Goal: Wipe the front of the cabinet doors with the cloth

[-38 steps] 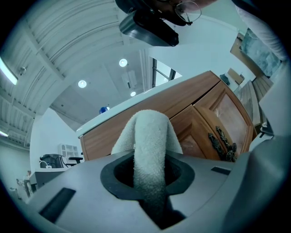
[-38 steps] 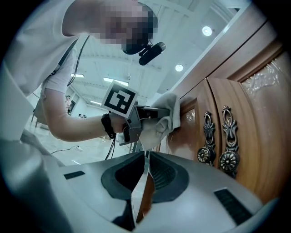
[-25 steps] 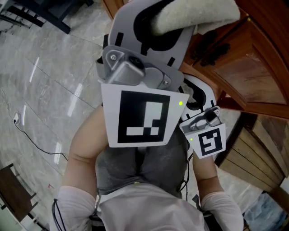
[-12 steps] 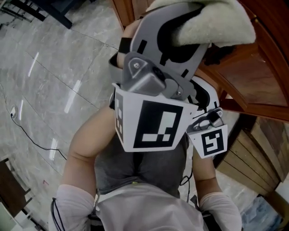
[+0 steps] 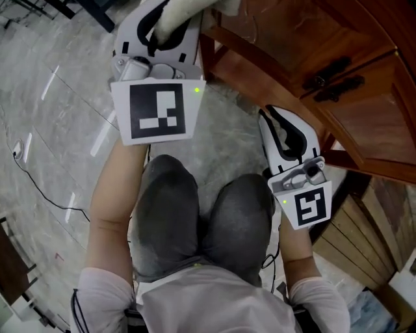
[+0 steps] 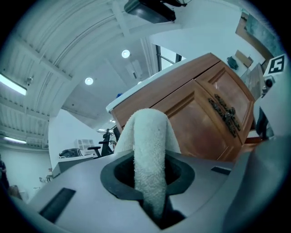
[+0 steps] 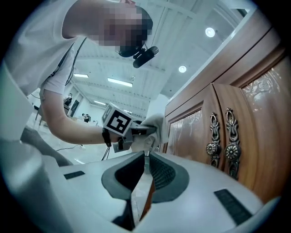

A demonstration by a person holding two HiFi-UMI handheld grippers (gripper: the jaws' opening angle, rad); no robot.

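The white terry cloth [image 5: 185, 8] is pinched in my left gripper [image 5: 170, 19], which is shut on it at the top left of the head view, against the left end of the wooden cabinet [image 5: 364, 110]. In the left gripper view the cloth [image 6: 148, 132] stands up between the jaws, with the cabinet doors [image 6: 200, 118] just behind. My right gripper [image 5: 268, 116] hangs lower, in front of the doors, shut with nothing in it. The right gripper view shows its closed jaws [image 7: 146, 157], the left gripper [image 7: 129, 132] with the cloth [image 7: 157, 124] and the door handles [image 7: 223, 145].
Dark ornate handles [image 5: 331, 77] sit where the two doors meet. A grey marble-look floor [image 5: 58, 97] spreads to the left, with a thin black cable [image 5: 39, 188] on it. The person's knees [image 5: 201, 214] are below the grippers. Wooden slats [image 5: 364, 227] lie at the lower right.
My left gripper has swung left and away from the head camera with the cloth, from the door panel to the cabinet's left end. The right gripper has hardly moved.
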